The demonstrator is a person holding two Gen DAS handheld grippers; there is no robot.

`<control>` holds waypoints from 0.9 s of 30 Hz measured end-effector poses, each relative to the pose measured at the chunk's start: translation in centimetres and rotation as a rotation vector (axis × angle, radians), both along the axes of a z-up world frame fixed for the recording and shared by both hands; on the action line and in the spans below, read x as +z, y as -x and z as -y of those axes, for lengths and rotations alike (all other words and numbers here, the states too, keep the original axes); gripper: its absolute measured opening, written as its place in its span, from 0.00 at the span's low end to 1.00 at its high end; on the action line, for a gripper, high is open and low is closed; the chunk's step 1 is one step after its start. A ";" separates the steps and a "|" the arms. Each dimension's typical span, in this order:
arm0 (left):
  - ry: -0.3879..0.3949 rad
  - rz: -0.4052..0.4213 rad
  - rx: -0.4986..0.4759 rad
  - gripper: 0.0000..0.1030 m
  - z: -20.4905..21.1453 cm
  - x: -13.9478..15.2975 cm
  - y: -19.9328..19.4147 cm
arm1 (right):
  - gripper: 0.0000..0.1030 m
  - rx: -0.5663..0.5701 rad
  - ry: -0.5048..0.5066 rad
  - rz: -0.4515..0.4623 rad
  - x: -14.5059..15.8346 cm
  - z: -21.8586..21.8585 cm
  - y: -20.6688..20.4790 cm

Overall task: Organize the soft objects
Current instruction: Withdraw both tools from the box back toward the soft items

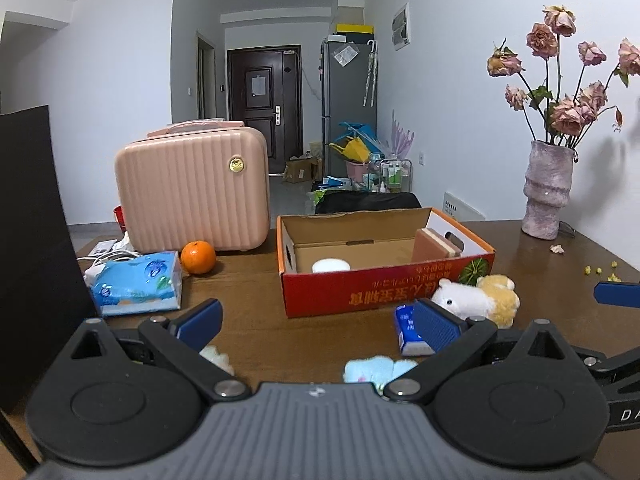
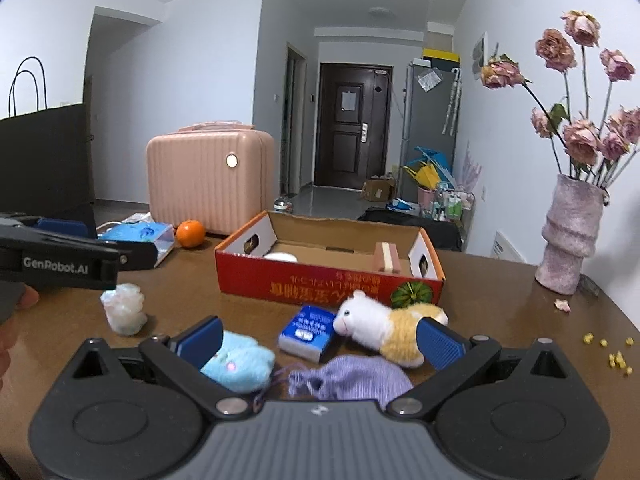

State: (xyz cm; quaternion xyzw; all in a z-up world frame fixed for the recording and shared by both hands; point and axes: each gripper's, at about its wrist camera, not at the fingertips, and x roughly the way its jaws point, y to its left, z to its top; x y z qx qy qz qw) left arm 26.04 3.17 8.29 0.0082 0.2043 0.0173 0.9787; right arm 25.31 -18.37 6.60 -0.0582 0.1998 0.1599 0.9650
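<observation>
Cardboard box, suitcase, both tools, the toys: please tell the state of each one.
Cardboard box: open, a sponge inside.
Pink suitcase: closed, upright.
Left tool: open, empty.
Right tool: open, empty.
White and yellow plush: lying on the table, outside the box.
Purple pouch: lying flat on the table.
Roses: dried, in the vase.

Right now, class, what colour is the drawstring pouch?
Lilac; the pouch shows best in the right wrist view.

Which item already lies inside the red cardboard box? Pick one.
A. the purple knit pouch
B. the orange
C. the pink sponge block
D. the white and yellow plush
C: the pink sponge block stands inside the red cardboard box; the rest lie on the table.
</observation>
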 end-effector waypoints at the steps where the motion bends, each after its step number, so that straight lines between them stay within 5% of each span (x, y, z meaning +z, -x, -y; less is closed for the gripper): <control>1: -0.003 0.000 0.002 1.00 0.0 -0.1 0.4 | 1.00 -0.003 0.000 -0.001 -0.2 0.0 0.4; 14: -0.002 -0.036 0.006 1.00 0.0 -2.5 5.0 | 1.00 0.069 0.009 -0.066 -3.1 -1.4 4.2; 27: 0.035 -0.098 0.064 1.00 -2.0 -5.1 7.2 | 1.00 0.198 0.086 -0.170 -6.7 -5.2 3.5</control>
